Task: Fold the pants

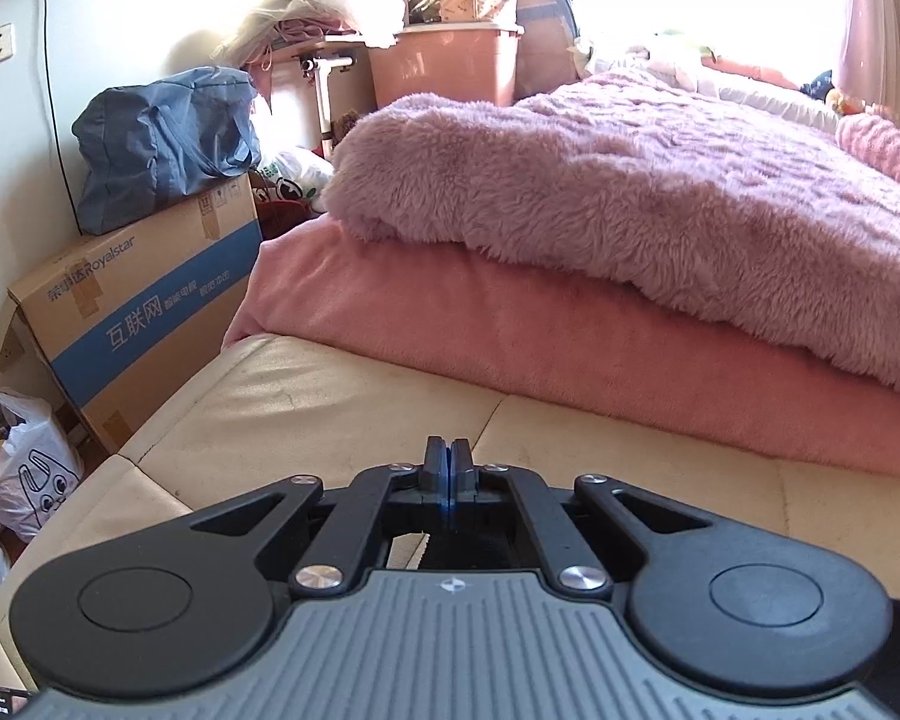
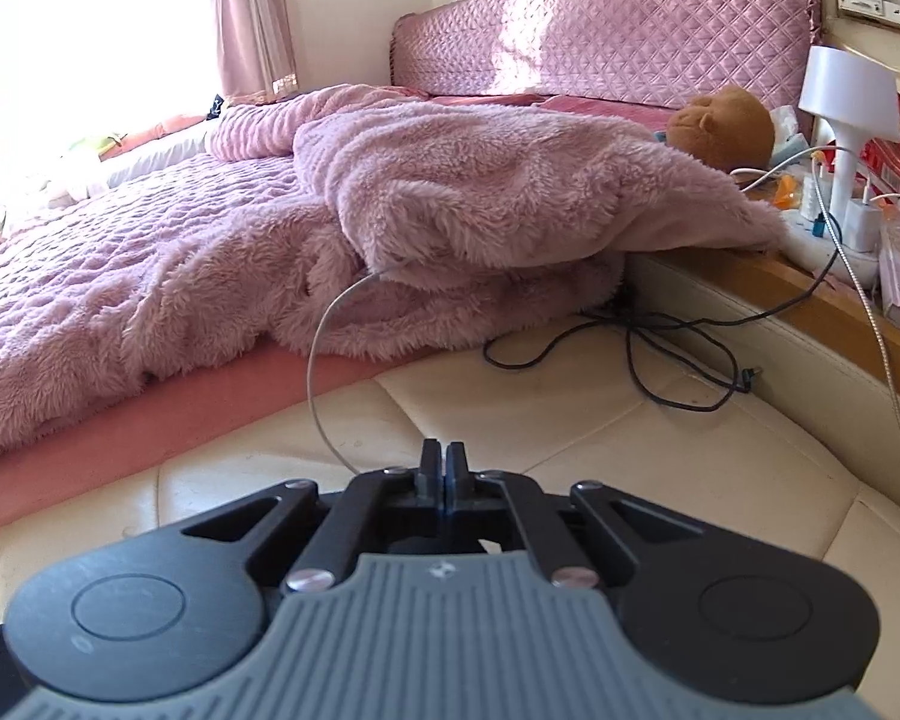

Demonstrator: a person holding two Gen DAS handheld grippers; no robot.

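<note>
No pants show in either view. My left gripper (image 1: 449,450) is shut, its two fingers pressed together with nothing between them, low over the cream padded bed frame (image 1: 342,414). My right gripper (image 2: 443,451) is also shut and empty, over the same cream frame (image 2: 630,456). Ahead of both lies a fluffy pink-purple blanket (image 1: 600,180) on a pink mattress (image 1: 480,336); the blanket also shows in the right wrist view (image 2: 450,192).
Left view: a cardboard box (image 1: 144,300) with a blue bag (image 1: 162,144) on top, plastic bags (image 1: 18,474) on the floor. Right view: black cables (image 2: 642,354) and a grey cord (image 2: 318,372) on the frame, a nightstand with a white lamp (image 2: 846,120), a brown plush toy (image 2: 726,126).
</note>
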